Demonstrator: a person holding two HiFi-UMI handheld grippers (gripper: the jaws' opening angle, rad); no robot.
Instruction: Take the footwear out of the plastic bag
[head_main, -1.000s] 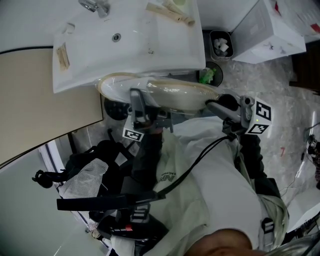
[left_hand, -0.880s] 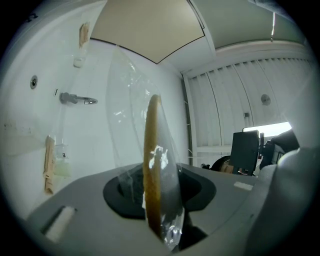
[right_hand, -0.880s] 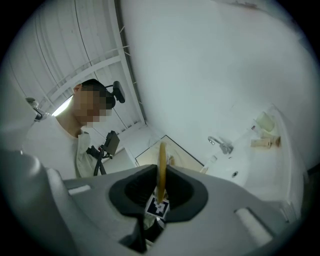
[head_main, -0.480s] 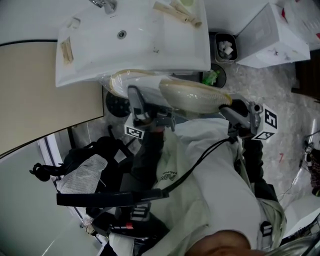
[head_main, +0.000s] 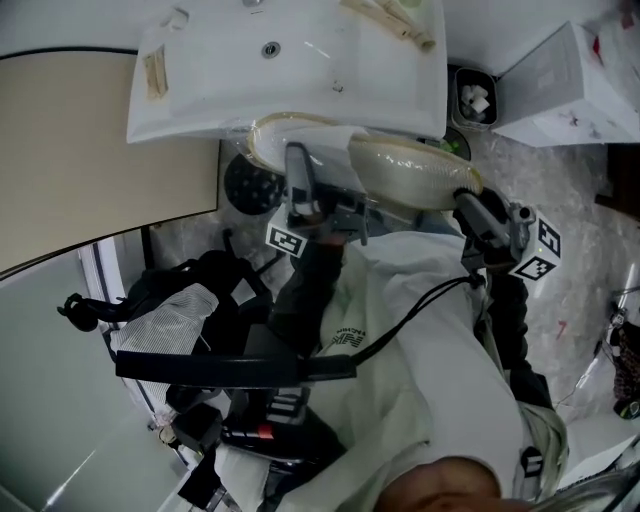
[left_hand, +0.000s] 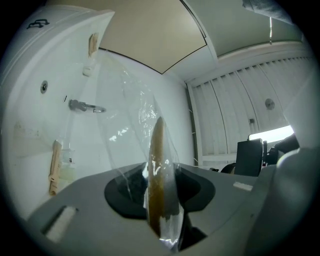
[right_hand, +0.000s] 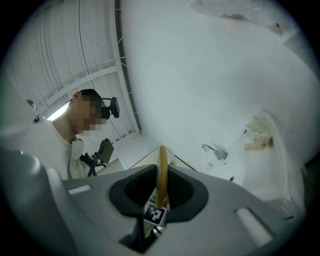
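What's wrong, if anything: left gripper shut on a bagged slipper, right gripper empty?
The right gripper isn't empty: the right gripper view shows its jaws shut on the edge of a slipper. The left gripper is shut on the bagged slipper.

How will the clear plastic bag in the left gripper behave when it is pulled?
The plastic bag looks thin, clear and wrinkled, so probably floppy and light. Its glossy film may slide off the slipper that the left gripper pinches through it.

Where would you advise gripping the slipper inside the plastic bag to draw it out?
Probably the slipper's thin sole edge, jaws across its thickness, coming from the person's side beside the left gripper: it is flat and edge-on there, under the plastic bag.
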